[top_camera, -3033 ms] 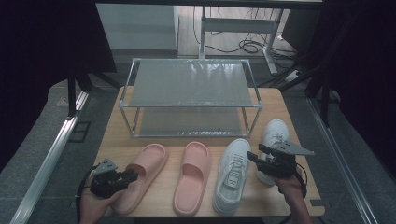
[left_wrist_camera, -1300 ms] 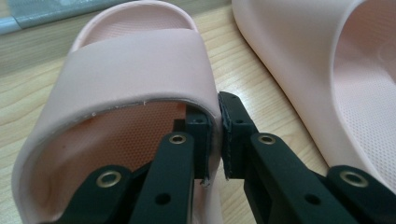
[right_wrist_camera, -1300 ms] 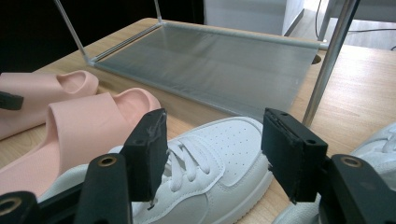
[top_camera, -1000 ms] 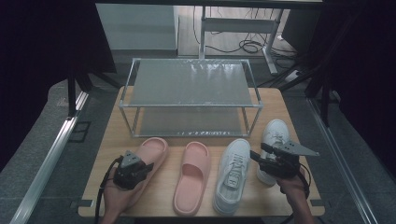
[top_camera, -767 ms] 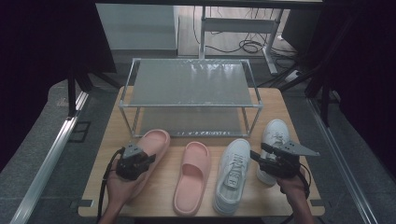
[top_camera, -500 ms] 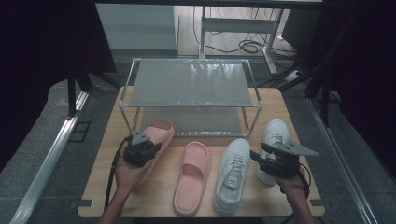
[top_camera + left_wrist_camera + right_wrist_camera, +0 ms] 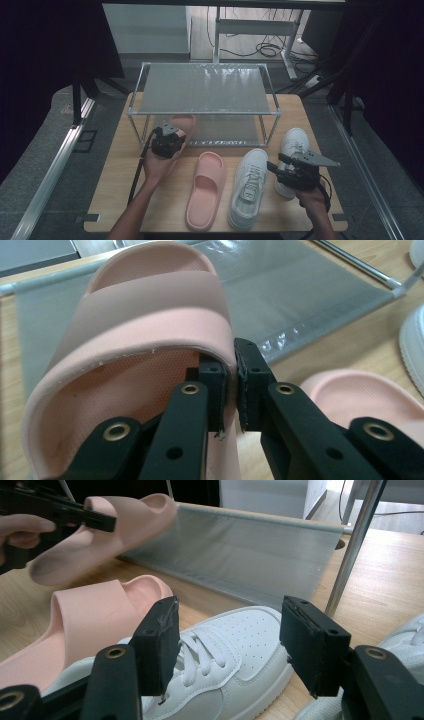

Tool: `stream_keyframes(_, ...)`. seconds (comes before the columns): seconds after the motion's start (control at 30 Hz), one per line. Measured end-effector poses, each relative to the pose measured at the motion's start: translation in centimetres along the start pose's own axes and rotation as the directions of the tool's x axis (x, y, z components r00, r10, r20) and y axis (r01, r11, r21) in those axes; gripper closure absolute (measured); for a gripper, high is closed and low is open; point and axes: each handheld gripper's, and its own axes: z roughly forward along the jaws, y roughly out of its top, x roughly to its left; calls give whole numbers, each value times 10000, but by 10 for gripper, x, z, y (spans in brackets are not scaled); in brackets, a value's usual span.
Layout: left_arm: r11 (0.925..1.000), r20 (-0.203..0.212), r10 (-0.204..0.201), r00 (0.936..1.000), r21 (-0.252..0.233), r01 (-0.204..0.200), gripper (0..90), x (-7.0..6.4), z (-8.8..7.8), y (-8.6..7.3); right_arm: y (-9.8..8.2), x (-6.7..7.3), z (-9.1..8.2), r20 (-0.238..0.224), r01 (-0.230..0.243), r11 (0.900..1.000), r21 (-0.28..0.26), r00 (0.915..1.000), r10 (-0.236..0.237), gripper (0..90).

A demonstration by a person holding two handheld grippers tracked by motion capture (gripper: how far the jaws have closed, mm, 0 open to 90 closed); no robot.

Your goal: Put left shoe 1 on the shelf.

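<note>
— Since a second ago the left gripper (image 7: 172,136) has carried the pink slide sandal (image 7: 184,125) from the wooden tabletop (image 7: 125,165) up to the mesh shoe rack (image 7: 205,90).

— Grip?

— Jaws pinch the rubbery strap edge; toe points into the lower shelf, long axis away from the person.

— Right gripper (image 7: 287,170)?

— Jaws apart, beside the white sneaker (image 7: 248,187).

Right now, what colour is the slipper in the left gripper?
Pale pink slipper, clearest in the left gripper view.
</note>
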Motion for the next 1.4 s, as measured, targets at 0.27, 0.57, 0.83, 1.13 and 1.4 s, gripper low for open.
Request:
stream_keyframes(0.27, 9998, -385, -73, 9992, -172, 67, 837, 1, 26, 3, 0, 0, 1, -19, -10, 10000, 13, 10000, 10, 413)
stream_keyframes(0.57, 9998, -525, -115, 9986, -140, 108, 835, 0, 45, 5, -1, 0, 2, -36, 7, 10000, 70, 10000, -7, 412)
stream_keyframes(0.83, 9997, -1002, -211, 9947, -121, 200, 822, 2, 62, 0, -2, 0, 2, -36, 13, 10000, 65, 10000, -13, 413)
stream_keyframes(1.13, 10000, -872, -79, 9962, -64, 73, 627, -2, 40, 2, -2, 1, 4, -57, 47, 9999, 105, 10000, -47, 412)
stream_keyframes(1.4, 9997, -248, 204, 9995, -106, -206, 740, -2, -5, -14, -2, 2, 3, -73, 38, 10000, 80, 10000, -38, 412)
